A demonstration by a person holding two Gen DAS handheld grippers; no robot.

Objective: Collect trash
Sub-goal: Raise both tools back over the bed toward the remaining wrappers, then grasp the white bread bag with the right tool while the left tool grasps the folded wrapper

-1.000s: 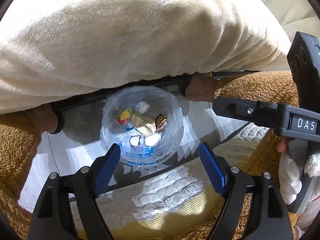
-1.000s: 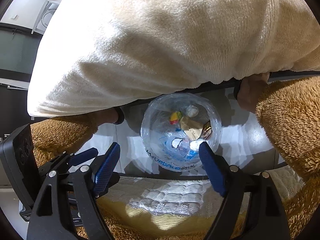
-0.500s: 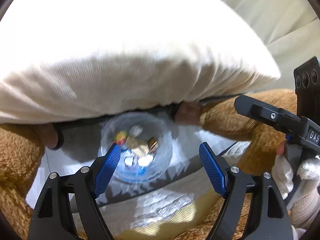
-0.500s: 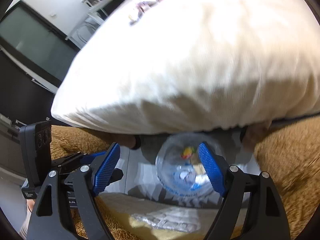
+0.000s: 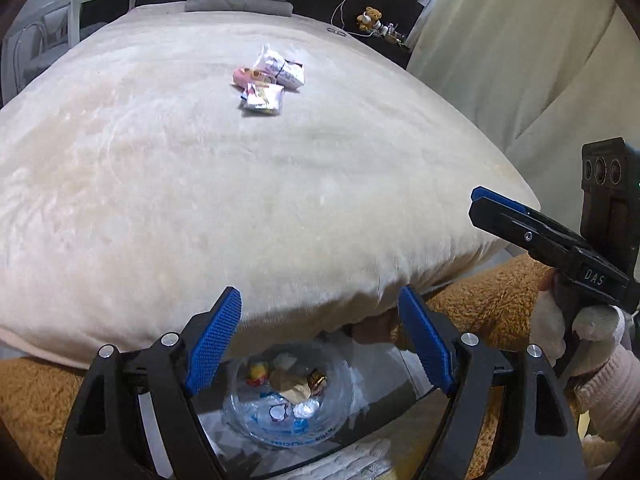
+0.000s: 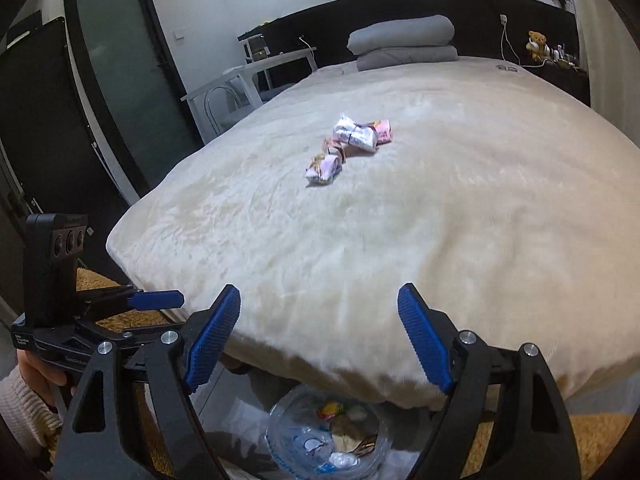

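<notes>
A small heap of crumpled wrappers (image 5: 269,80) lies on the cream bedspread (image 5: 200,184), far ahead of both grippers; it also shows in the right wrist view (image 6: 349,145). A clear plastic bag (image 5: 288,408) with several bits of trash in it stands on the floor below the bed's edge, also low in the right wrist view (image 6: 332,436). My left gripper (image 5: 320,340) is open and empty above the bag. My right gripper (image 6: 320,340) is open and empty too. Each gripper shows from the side in the other's view, the right gripper (image 5: 560,240) and the left gripper (image 6: 120,308).
Folded grey bedding (image 6: 402,42) lies at the head of the bed. A white table (image 6: 256,76) and a dark door (image 6: 132,80) stand to the left. A teddy bear (image 6: 536,45) sits on the far shelf. Brown fuzzy fabric (image 5: 488,300) surrounds the bag.
Both grippers have tilted up from the bag toward the bed top. The wrappers and the room have come into view; the bag has dropped to the bottom of both views.
</notes>
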